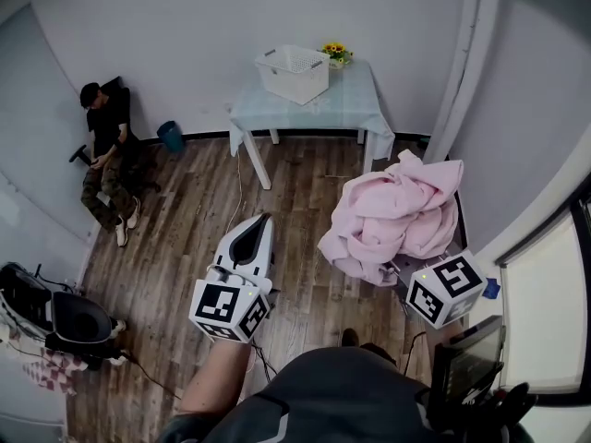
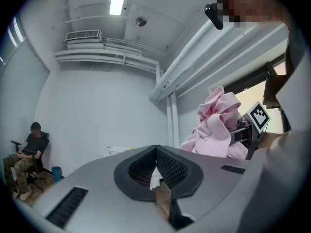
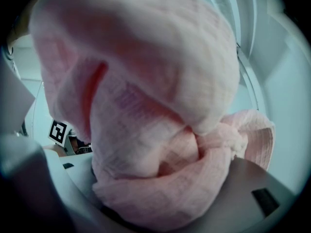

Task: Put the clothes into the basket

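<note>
The left gripper (image 1: pixel 259 224) has its two fingers (image 2: pixel 146 166) shut tight together, and there is nothing held between them. The right gripper (image 1: pixel 406 270) has its fingers wide, but they are squeezing a big bunch of pink clothes (image 1: pixel 392 215). The clothes fill the whole space between the right fingers and pile up high over them, so the fingertips are hidden under the soft pink cloth. Some of the cloth hangs down past the fingers on the side near the left gripper. The clothes are up in the air, over the wooden floor (image 1: pixel 194 238), and they touch nothing but the right gripper. The white basket (image 1: pixel 294 72) is far out in front of both sets of fingers. It stands on a small table (image 1: pixel 355 104) with a light blue cloth, next to the wall. No clothes show in the basket. Some yellow flowers (image 1: pixel 335 52) stand just beside the basket, on the right gripper's side of it. Far off on the left fingers' side, a person (image 1: pixel 106 150) sits by the wall, with a blue bin (image 1: pixel 170 136) close by. The two grippers are side by side, a little apart, and both point toward the table.
</note>
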Tool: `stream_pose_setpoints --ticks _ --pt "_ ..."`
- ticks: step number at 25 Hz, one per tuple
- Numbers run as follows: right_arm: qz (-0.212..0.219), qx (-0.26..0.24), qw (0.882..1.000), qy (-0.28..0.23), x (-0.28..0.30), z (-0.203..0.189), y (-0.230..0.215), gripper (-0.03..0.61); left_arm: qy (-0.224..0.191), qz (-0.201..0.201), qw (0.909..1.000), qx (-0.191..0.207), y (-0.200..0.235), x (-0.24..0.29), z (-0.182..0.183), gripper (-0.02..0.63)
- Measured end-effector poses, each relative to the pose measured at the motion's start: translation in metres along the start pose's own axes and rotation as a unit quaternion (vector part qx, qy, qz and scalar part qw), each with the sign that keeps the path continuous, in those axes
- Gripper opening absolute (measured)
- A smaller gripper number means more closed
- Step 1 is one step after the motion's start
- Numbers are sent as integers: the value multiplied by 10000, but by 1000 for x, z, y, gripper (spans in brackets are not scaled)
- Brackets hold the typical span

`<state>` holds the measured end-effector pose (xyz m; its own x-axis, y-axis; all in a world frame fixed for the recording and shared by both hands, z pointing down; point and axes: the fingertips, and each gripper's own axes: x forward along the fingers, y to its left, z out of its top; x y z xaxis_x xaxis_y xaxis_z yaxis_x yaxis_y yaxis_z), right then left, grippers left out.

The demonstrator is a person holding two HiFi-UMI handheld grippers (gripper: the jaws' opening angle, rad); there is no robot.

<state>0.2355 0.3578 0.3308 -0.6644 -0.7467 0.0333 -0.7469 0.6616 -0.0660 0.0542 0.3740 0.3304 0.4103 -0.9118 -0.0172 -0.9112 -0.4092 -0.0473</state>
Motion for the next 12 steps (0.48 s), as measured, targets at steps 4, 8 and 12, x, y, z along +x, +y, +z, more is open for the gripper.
stream_pose_setpoints --ticks 4,8,12 --pt "124 -40 9999 -21 22 4 -32 319 -7 99 9999 -29 6 39 -1 9" --pt "288 -41 9996 -26 39 1 -63 319 23 150 9999 -15 4 75 -10 8" --pt "421 9 9991 -19 58 -3 -89 319 63 280 9996 -12 7 101 -15 9"
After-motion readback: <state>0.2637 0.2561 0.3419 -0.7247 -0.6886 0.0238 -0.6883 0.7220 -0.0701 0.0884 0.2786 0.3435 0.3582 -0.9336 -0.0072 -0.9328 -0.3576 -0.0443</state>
